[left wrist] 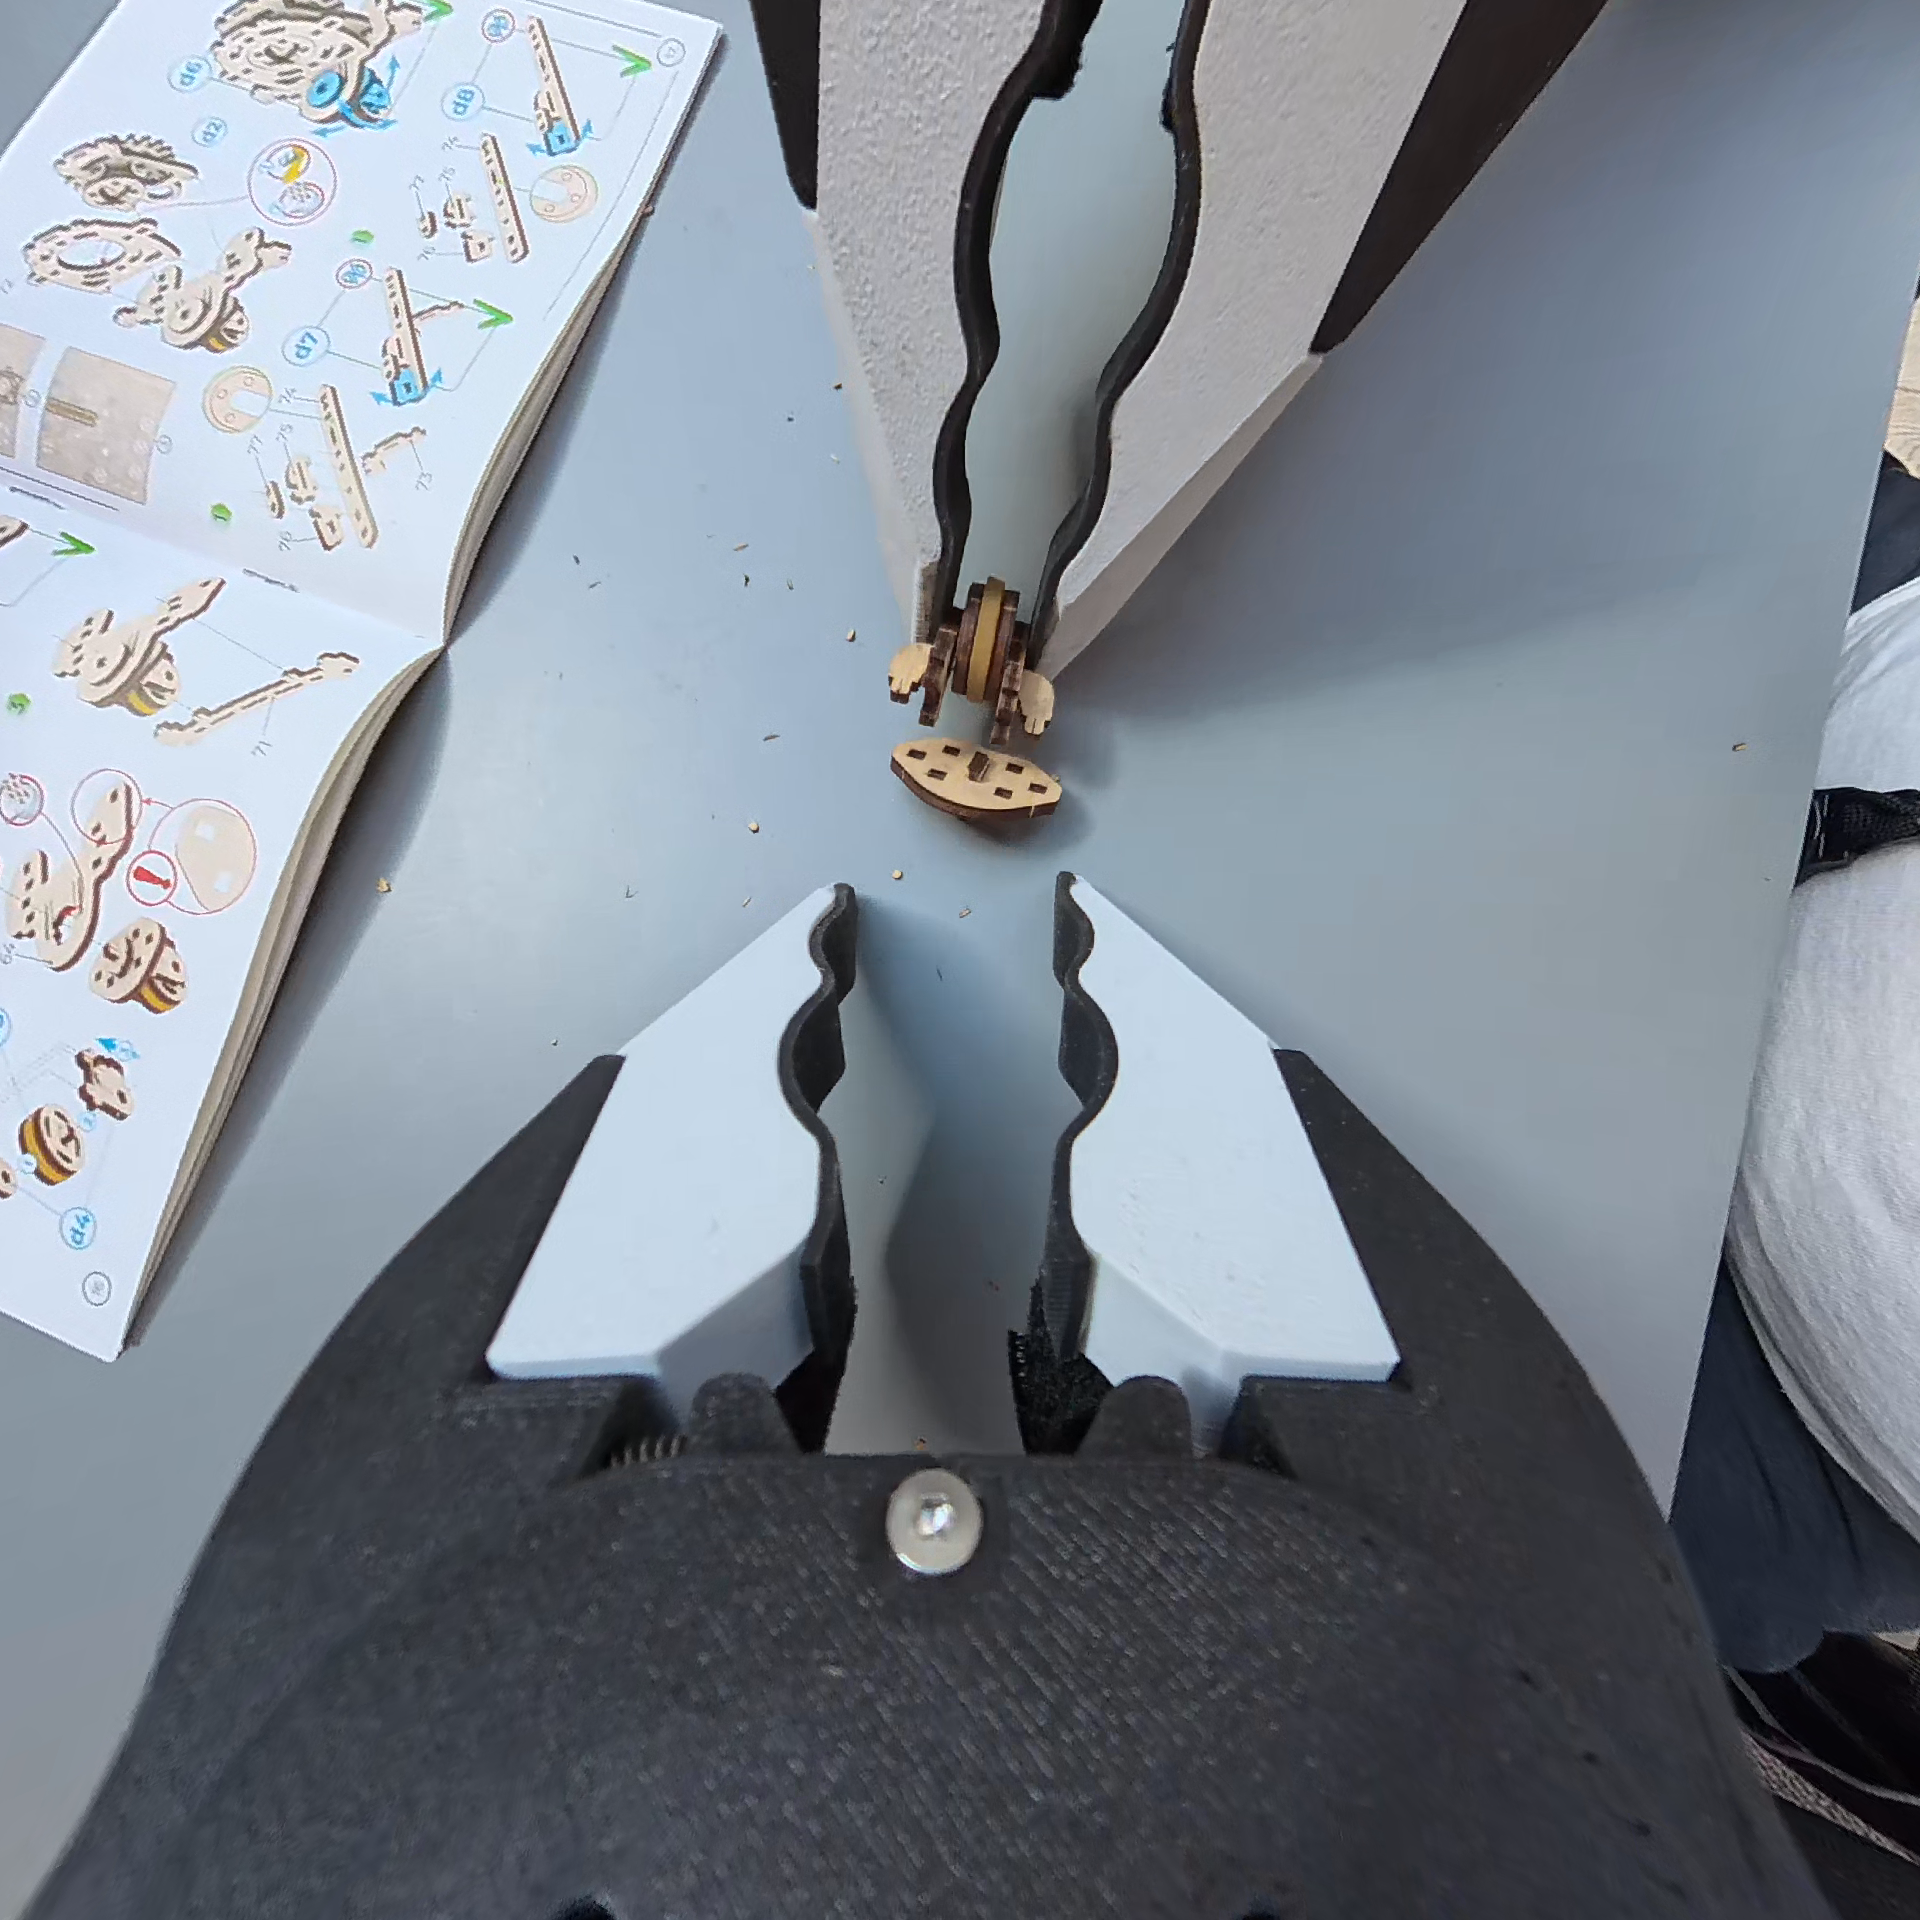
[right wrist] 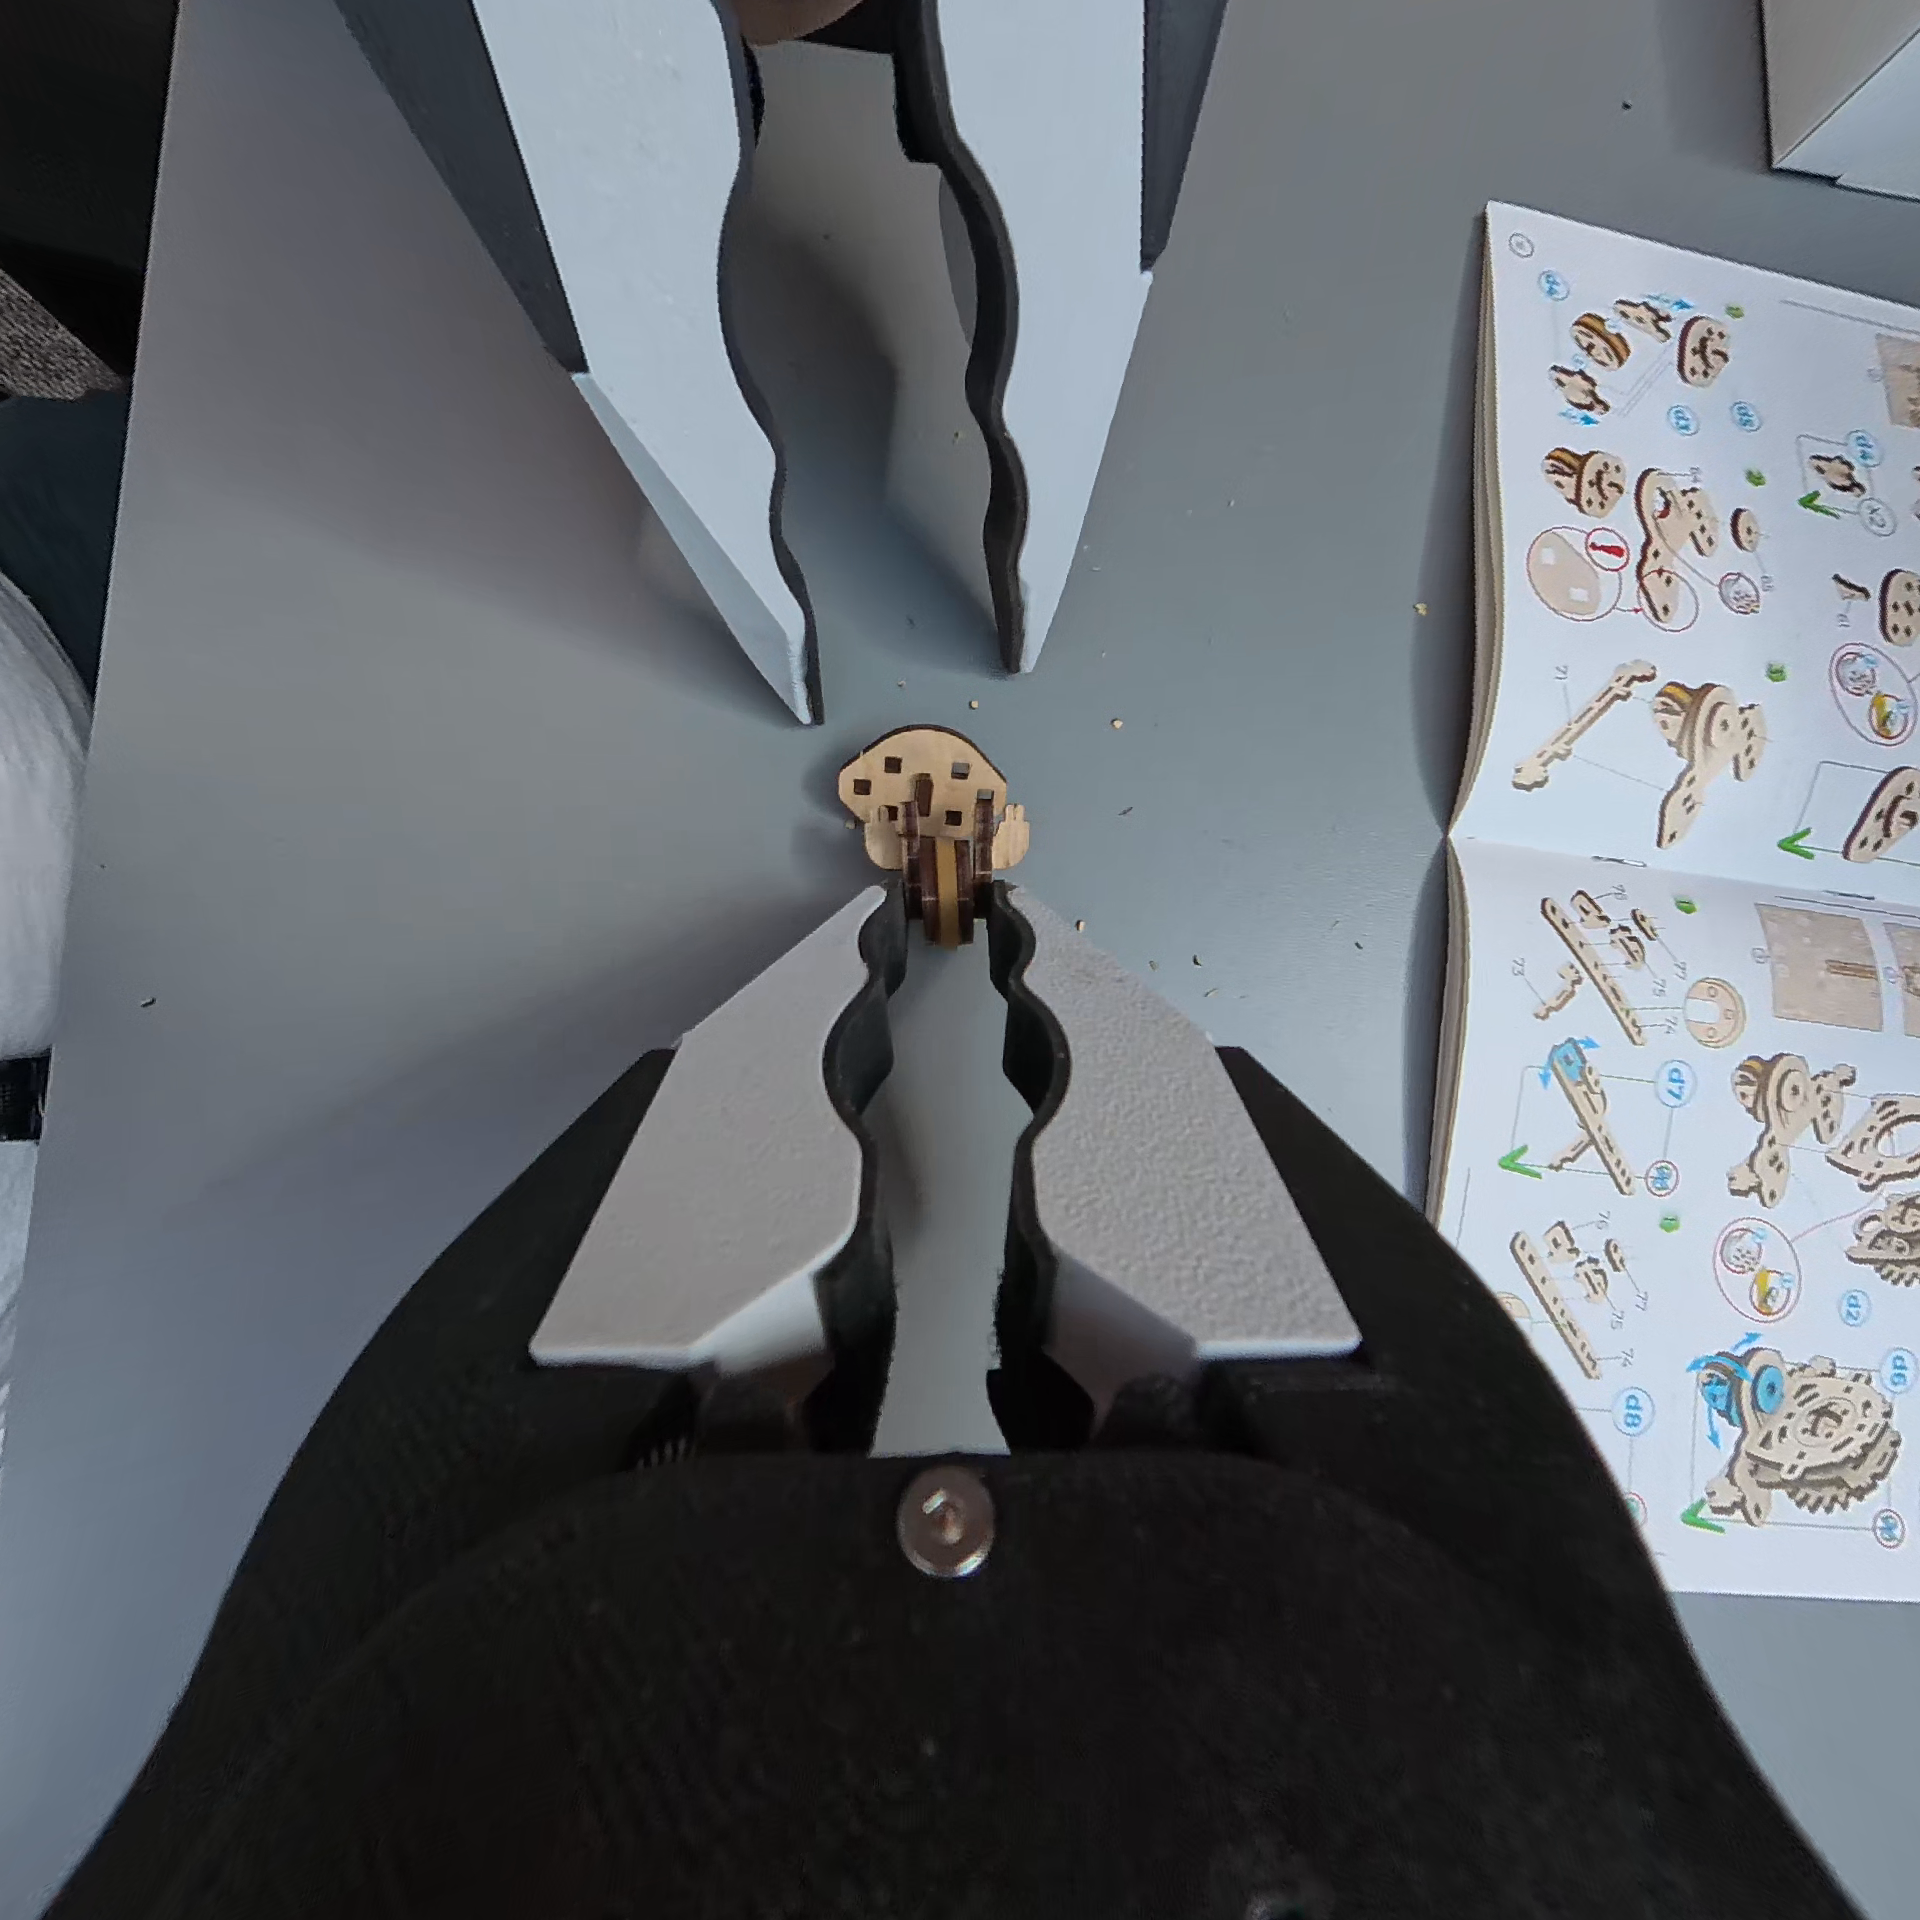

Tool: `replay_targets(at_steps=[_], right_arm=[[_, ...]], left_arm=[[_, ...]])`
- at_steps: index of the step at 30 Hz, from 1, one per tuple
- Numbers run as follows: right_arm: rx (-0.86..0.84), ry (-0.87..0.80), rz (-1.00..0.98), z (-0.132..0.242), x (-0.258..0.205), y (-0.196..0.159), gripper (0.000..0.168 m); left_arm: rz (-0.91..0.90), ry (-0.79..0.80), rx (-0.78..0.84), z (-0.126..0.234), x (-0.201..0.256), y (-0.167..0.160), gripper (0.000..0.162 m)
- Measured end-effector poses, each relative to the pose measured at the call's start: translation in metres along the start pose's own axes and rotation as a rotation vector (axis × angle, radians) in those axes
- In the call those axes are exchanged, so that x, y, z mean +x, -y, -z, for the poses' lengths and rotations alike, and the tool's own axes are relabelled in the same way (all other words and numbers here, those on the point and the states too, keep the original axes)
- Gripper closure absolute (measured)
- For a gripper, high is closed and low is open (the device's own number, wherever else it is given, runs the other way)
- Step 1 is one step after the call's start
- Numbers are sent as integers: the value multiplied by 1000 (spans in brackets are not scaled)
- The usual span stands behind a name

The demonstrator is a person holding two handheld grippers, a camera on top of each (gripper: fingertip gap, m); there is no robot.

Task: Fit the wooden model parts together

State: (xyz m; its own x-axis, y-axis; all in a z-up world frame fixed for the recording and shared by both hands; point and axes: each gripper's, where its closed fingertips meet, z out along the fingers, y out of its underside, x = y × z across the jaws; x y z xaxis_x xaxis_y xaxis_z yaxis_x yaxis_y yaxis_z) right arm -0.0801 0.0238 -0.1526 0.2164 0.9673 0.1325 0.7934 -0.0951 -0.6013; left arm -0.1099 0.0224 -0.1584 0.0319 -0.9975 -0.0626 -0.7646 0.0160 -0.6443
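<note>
A small wooden sub-assembly [left wrist: 975,660] of stacked discs with two hand-shaped tabs is pinched at the tips of my right gripper [left wrist: 992,629]. It also shows in the right wrist view [right wrist: 943,888], held by the right gripper [right wrist: 943,902] just above the table. An oval wooden plate [left wrist: 977,792] with several square holes lies flat on the grey table directly under and beyond it, also seen in the right wrist view [right wrist: 920,774]. My left gripper [left wrist: 956,894] is open and empty, its tips a short way from the plate; it shows opposite in the right wrist view [right wrist: 912,675].
An open instruction booklet [left wrist: 239,582] lies on the table to the left of my left gripper, and shows in the right wrist view [right wrist: 1683,883] at the right. Wood crumbs are scattered on the grey table [left wrist: 623,935]. A person's light clothing [left wrist: 1849,1039] is at the table's edge. The left gripper's tips are roughly 4 centimetres from the right gripper's.
</note>
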Motion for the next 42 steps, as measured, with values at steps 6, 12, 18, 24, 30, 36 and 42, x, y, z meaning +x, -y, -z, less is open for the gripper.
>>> replay_targets(at_steps=[6,12,18,24,30,36,42], right_arm=[[-106,46,32,1,-3,-4,153],[-130,56,37,-3,-2,-2,153],[-135,63,25,-4,0,-5,153],[-154,76,30,-4,1,-6,153],[-241,101,55,-3,2,-9,153],[-271,116,54,-3,2,-9,153],[-246,164,-37,-3,3,-9,153]], left_arm=[[-54,15,23,-4,-1,6,131],[-140,22,45,-7,-2,11,137],[-160,15,68,-9,-2,13,142],[-156,-13,94,-10,-2,14,142],[-178,-25,112,-11,0,16,146],[-220,-3,124,-12,-1,18,146],[-263,20,135,-14,-1,20,150]])
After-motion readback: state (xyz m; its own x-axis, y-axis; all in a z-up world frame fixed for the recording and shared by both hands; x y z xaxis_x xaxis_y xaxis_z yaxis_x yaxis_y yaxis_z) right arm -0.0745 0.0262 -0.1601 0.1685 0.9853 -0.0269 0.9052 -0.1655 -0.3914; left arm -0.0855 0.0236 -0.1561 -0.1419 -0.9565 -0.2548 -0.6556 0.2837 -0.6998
